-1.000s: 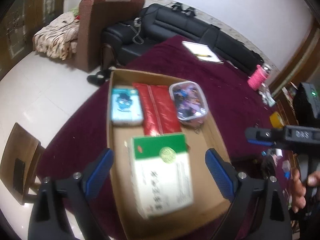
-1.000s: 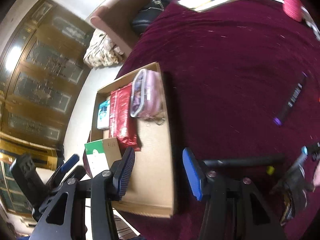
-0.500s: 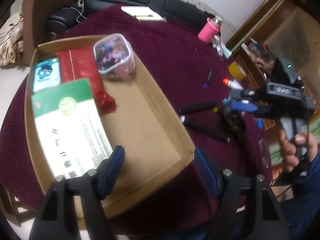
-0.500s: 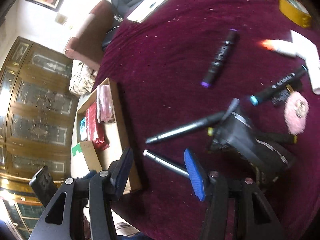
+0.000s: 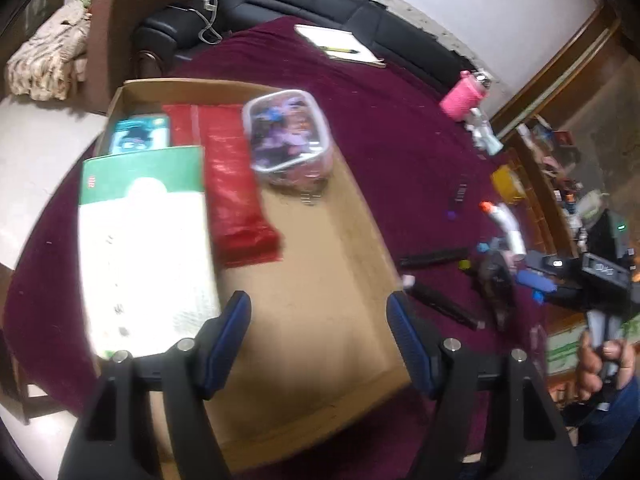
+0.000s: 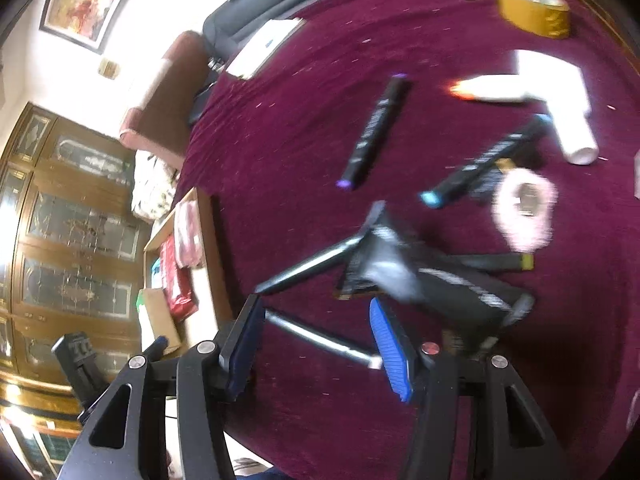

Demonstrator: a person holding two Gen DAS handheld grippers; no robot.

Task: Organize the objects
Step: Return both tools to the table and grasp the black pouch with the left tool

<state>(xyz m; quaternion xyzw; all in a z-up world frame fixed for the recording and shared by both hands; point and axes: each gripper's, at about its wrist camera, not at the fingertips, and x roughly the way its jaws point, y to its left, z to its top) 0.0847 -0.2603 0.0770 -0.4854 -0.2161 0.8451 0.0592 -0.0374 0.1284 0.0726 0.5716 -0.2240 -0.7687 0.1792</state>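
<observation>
Two claws open, left claw (image 5: 318,332) just narrowed over cardboard box (image 5: 332,280), right claw (image 6: 316,344) straddling silver pen (image 6: 320,338).

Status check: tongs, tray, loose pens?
Left tongs open over cardboard tray, jaws just closing, empty. Right tongs open, straddling silver pen on the cloth. Black pouch and markers crowd it.

Maroon tablecloth (image 5: 372,128) under a plain tan cardboard box (image 5: 320,304), holding a green-and-white carton (image 5: 140,240), a glossy red packet (image 5: 234,184) and a teal card (image 5: 138,136) with a dark cartoon figure. Black markers (image 6: 376,132) tipped purple and light blue, beside a fluffy pale-pink puff (image 6: 524,208). Yellow tape roll (image 6: 532,8), hot-pink cup (image 5: 460,98), blue pads on black grippers.
</observation>
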